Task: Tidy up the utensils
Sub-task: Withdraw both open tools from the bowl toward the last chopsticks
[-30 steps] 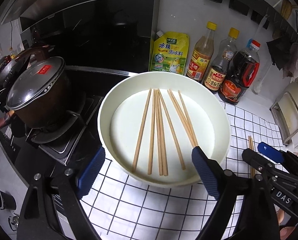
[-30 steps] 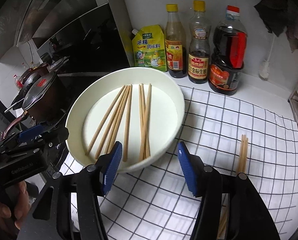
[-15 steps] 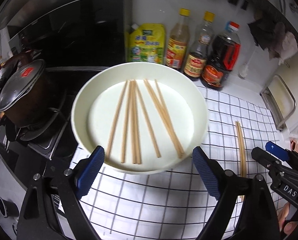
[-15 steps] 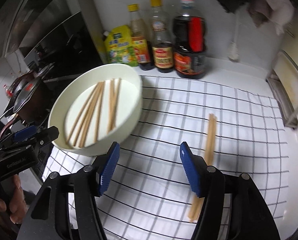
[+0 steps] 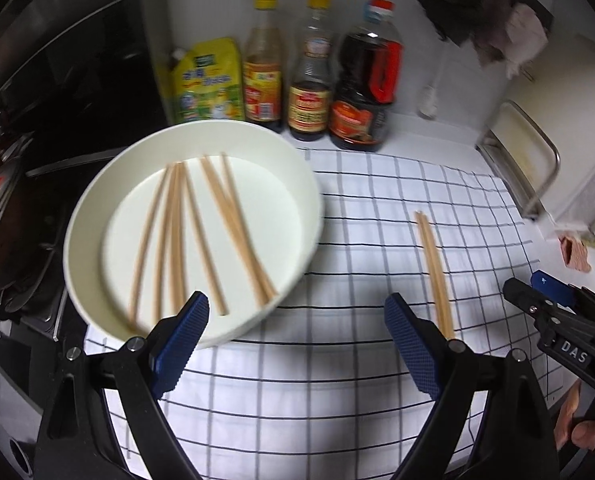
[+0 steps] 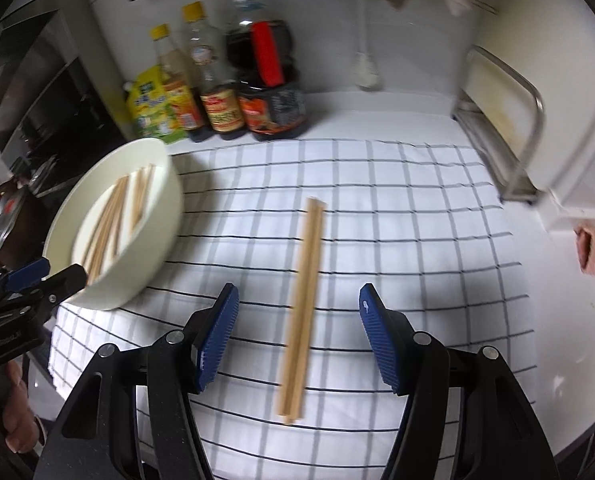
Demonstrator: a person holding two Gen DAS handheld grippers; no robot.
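Change in view: the white bowl (image 5: 193,236), framed between the left gripper's (image 5: 296,330) pads a second ago, is now seen shifted to the left of both views; the pair of chopsticks (image 6: 303,308), formerly at the right edge, is now centred in the right wrist view.
Left gripper: jaws are held wide apart, with nothing between them; checked cloth (image 5: 337,380) is seen below.
Right gripper (image 6: 299,338): jaws are held apart, with the pair of chopsticks lined up between the blue pads, untouched by either.
Pair of chopsticks, place: laid flat on the checked cloth, well apart from the white bowl, just right of the left gripper's right pad.
Chopsticks in bowl (image 5: 201,236): about seven are counted, lying loose and fanned on the bowl floor; blur leaves the count uncertain.
Bottles (image 5: 317,68): three are counted against the wall, beside one yellow pouch (image 5: 207,80).
Bowl: one, set at the cloth's left edge beside the stove (image 5: 21,216).
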